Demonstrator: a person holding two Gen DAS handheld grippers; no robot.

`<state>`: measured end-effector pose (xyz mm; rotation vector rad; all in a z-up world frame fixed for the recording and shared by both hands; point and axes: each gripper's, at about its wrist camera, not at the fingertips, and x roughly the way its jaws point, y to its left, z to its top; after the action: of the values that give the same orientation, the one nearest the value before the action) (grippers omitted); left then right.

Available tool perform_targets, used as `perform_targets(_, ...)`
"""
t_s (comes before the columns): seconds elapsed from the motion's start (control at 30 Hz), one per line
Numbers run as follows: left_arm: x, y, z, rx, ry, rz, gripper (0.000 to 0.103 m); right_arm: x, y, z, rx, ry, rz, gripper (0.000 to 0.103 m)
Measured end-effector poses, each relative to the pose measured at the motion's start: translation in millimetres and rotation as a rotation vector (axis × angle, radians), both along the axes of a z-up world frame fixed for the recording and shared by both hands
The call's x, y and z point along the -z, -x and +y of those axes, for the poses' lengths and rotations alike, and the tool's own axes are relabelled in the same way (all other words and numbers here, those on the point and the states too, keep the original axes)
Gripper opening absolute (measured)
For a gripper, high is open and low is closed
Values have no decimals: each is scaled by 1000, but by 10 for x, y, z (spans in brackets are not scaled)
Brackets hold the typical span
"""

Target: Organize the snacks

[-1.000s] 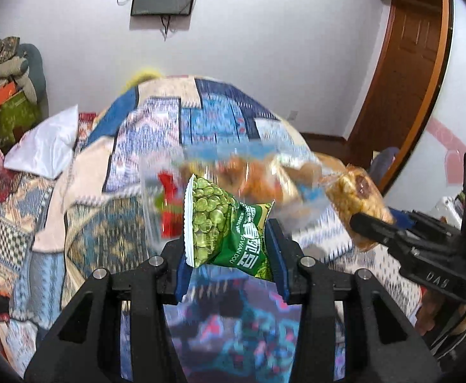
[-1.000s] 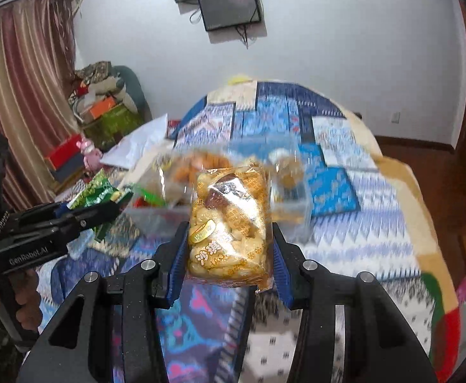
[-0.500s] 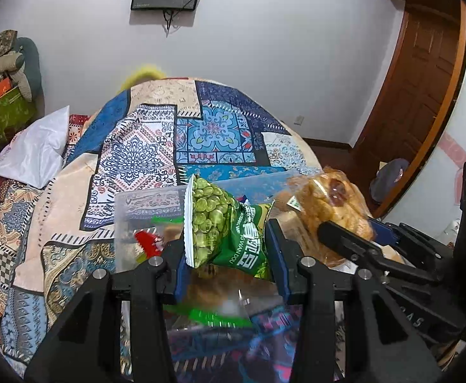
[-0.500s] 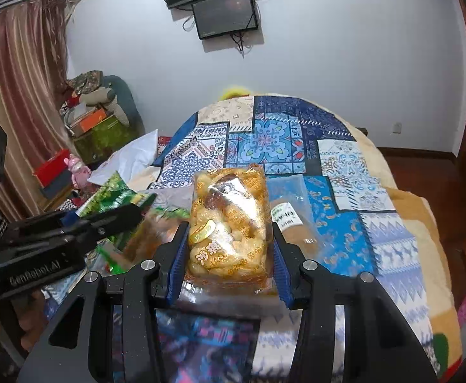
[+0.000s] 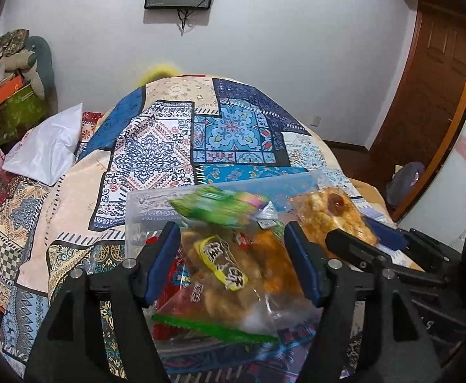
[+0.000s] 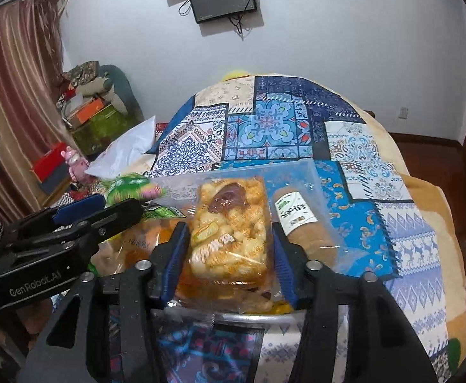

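Left gripper [image 5: 233, 263] with jaws just opened and empty, green packet [image 5: 220, 206] blurred over clear plastic box [image 5: 140, 210] on patchwork blanket [image 5: 156, 146], right gripper [image 6: 229, 255] jaws just widened, pastry packet [image 6: 229, 233] loose between them, box held snack bags and bread roll [image 6: 299, 223].

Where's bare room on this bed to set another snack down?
Free: bedspread beyond the far wall of the clear bin, and the blue patch right of it. Crowded: the bin, piled with packets; white pillow at left.

A blurred green pea packet [image 5: 220, 206] and a golden puffed-snack pack [image 6: 231, 233] sit over the clear snack-filled bin [image 5: 143, 210].
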<state>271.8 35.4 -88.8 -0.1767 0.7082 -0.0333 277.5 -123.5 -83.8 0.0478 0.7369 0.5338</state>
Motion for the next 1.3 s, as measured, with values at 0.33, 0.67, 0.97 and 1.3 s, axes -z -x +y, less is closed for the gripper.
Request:
perform_targets(0.33,-312,417,-35,15,-4,-61,67,-349,243,-139,10,-8,-79,57)
perform_targets(0.67,-957,1226,-59,8,5,-242,75,-882,856,-364,6,-48,-210,61)
perform_targets(0.97,-1257,1817,-187,-13,-61,-370,98,-1147,1334,-497,10,-74,-313,83)
perform_targets(1.3,-1299,2087,-260,-21,-101,-402,102,-1169,1582,-496,34,-57,-378,102)
